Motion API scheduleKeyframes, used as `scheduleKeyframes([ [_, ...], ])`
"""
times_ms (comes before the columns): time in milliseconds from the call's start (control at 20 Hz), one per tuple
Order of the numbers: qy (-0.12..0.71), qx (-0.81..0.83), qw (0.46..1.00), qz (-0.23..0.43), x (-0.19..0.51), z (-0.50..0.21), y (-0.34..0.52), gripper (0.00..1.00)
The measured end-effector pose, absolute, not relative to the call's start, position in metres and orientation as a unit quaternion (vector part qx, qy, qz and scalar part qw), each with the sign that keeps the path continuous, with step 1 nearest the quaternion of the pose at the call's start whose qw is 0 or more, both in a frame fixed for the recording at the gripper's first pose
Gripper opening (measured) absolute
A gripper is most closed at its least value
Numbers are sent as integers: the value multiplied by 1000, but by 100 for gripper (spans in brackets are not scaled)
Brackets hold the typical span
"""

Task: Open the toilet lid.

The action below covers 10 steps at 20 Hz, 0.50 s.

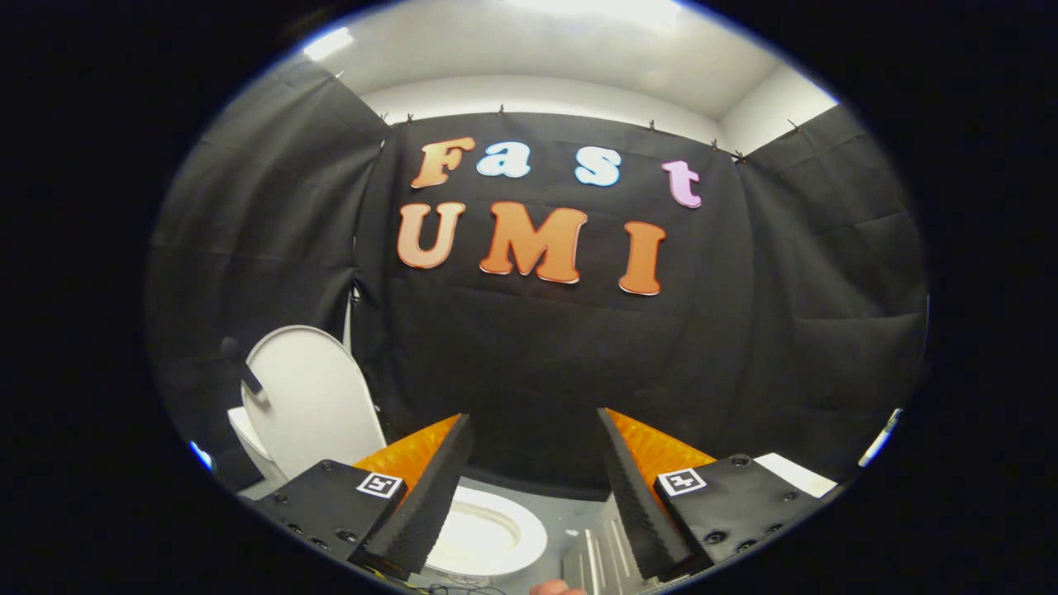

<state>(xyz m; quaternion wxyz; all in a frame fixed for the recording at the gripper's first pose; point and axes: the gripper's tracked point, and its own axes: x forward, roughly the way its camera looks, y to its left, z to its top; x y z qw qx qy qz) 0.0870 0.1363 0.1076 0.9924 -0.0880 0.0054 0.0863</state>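
The white toilet lid (310, 401) stands upright, swung back against the black cloth wall to the left of my fingers. Below it the white seat ring and bowl (488, 537) lie open, partly hidden behind my left finger (426, 496). My gripper (536, 430) is open, its two black ribbed fingers spread wide with nothing between them. It hangs above and to the right of the toilet, pointing at the cloth wall.
Black cloth walls surround the booth on three sides. A grey floor strip with pale ridges (591, 554) lies between the fingers low down. A white edge (798, 475) shows behind the right finger. A fingertip (555, 588) peeks in at the bottom.
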Motion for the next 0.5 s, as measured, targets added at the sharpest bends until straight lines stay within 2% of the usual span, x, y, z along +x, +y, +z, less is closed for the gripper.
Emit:
scheduleKeyframes([
  [250,12,-81,996,46,69,74,65,97],
  [500,13,-66,997,29,46,38,34,97],
])
